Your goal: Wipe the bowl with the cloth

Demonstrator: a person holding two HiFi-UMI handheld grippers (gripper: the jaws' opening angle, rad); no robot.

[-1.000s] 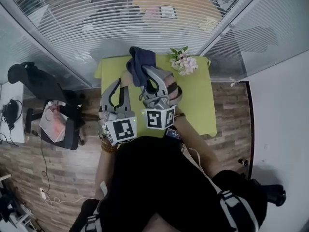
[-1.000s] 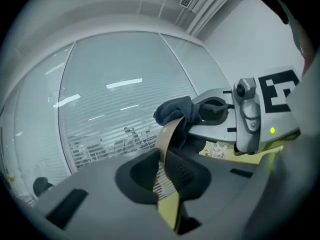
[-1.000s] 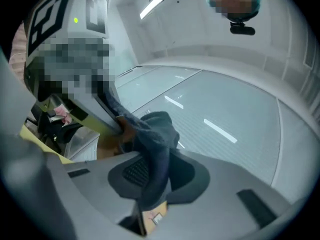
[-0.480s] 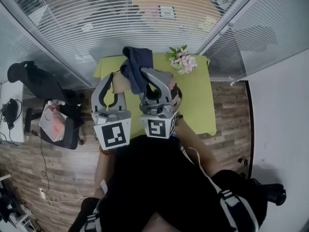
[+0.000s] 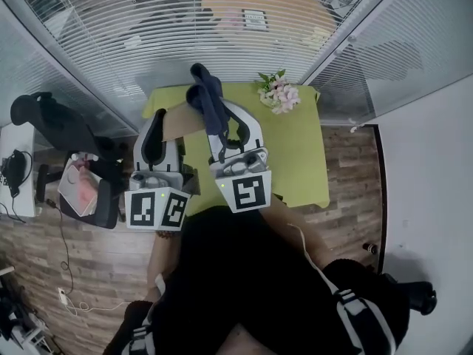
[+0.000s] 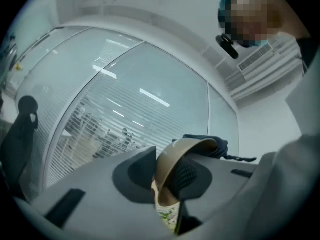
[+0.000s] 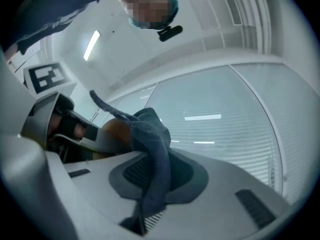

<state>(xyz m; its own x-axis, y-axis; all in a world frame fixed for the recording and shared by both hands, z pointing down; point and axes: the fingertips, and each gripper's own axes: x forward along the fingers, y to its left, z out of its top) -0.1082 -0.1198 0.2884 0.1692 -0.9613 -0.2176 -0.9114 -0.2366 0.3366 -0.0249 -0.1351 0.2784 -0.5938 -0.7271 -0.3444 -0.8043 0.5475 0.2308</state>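
Observation:
My left gripper (image 5: pixel 164 121) is shut on the rim of a tan bowl (image 5: pixel 178 124), held up on edge above the green table (image 5: pixel 295 154). In the left gripper view the bowl's rim (image 6: pixel 172 159) sits between the pads of the gripper (image 6: pixel 167 173), whose jaws have just been opening a little. The dark blue cloth (image 6: pixel 212 145) shows past the bowl. My right gripper (image 5: pixel 225 117) is shut on that cloth (image 5: pixel 205 95), which bunches above the jaws at the bowl. Its jaws have just been closing on the cloth (image 7: pixel 155 149), which hangs between the pads, with the bowl (image 7: pixel 112 134) behind it.
A small bunch of pink and white flowers (image 5: pixel 279 95) lies at the table's far right corner. Glass walls with blinds (image 5: pixel 148 43) stand behind the table. A black chair (image 5: pixel 52 120) and a cluttered seat (image 5: pixel 85 187) stand at the left on the wooden floor.
Both grippers have risen and rolled, their marker cubes turning and coming closer to the camera. Bowl and cloth have lifted with them, and the cloth now sits higher over the bowl.

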